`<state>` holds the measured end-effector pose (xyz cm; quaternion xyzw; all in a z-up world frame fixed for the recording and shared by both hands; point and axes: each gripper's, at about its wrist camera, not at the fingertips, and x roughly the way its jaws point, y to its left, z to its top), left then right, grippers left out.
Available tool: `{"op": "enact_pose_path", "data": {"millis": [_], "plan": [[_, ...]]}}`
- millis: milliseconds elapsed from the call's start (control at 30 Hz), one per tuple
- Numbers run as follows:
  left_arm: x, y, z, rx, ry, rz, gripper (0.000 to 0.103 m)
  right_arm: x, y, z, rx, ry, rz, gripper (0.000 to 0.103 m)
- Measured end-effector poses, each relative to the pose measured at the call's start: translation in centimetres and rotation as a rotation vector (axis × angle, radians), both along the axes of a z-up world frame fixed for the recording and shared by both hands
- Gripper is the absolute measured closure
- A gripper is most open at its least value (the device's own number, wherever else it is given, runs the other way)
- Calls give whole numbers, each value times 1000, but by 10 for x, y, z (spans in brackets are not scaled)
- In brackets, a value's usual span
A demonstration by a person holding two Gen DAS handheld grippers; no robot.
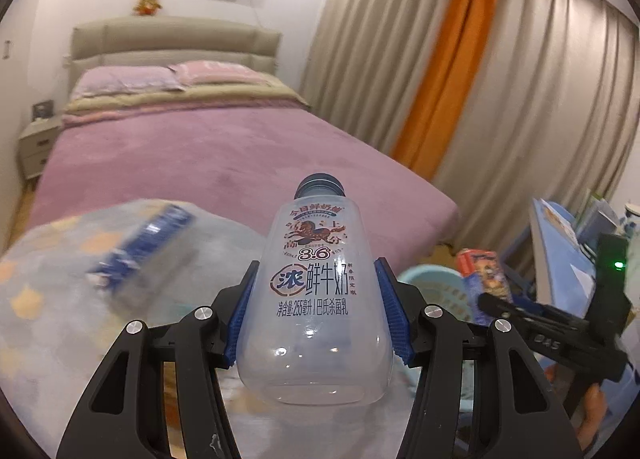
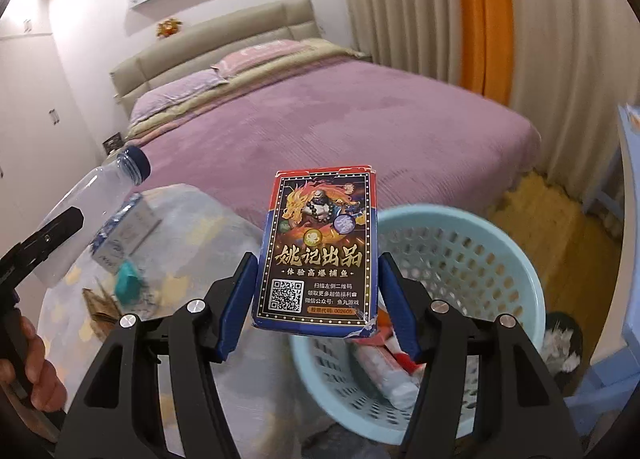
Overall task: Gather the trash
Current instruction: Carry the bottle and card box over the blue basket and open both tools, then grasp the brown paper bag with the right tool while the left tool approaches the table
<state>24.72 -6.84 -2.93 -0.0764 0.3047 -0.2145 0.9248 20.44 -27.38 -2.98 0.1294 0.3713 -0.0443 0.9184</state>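
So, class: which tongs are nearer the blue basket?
Right. The right tongs, gripping the card box, hover beside the blue basket; the left tongs, holding the bottle, sit farther left.

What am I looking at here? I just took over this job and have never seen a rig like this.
Two handheld grippers, each carrying its own fisheye camera that looks along its fingers. In the left wrist view, the left gripper clamps an empty clear milk bottle. In the right wrist view, the right gripper clamps a card box beside a light-blue basket that already holds wrappers. On the patterned surface lie a blue-and-white box and smaller scraps. A purple bed lies behind.
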Motion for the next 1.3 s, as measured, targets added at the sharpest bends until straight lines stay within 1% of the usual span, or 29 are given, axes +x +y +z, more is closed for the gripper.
{"op": "enact_pose_path", "data": {"millis": [133,267,433,600,700,767,833,1033,1100,1133,1300], "plan": [[5,-43,-17,13,45,-75,49,4,-30,-26,49,67,-46,45],[10,-76,-31,6,82,-140,49,7,-42,-48,53,121,-60,45],[10,-116,-47,33,114,-208,49,7,-58,-69,77,165,-96,45],[19,-140,-59,44,153,-242,49,4,-79,-83,121,195,-144,44],[20,-151,-67,45,181,-285,49,2,-88,-89,147,207,-157,43],[17,-155,-71,60,181,-290,47,-1,-94,-90,151,213,-167,43],[13,-152,-71,68,175,-284,42,-7,-99,-88,162,206,-174,43],[5,-135,-57,55,158,-252,42,-16,-97,-75,168,167,-165,43],[-1,-135,-50,89,133,-223,42,-18,-90,-67,160,149,-148,43],[-8,-132,-44,127,99,-198,42,-19,-85,-64,155,142,-141,43],[-29,-115,-19,153,17,-162,41,-25,-58,-42,118,91,-79,43]]}}
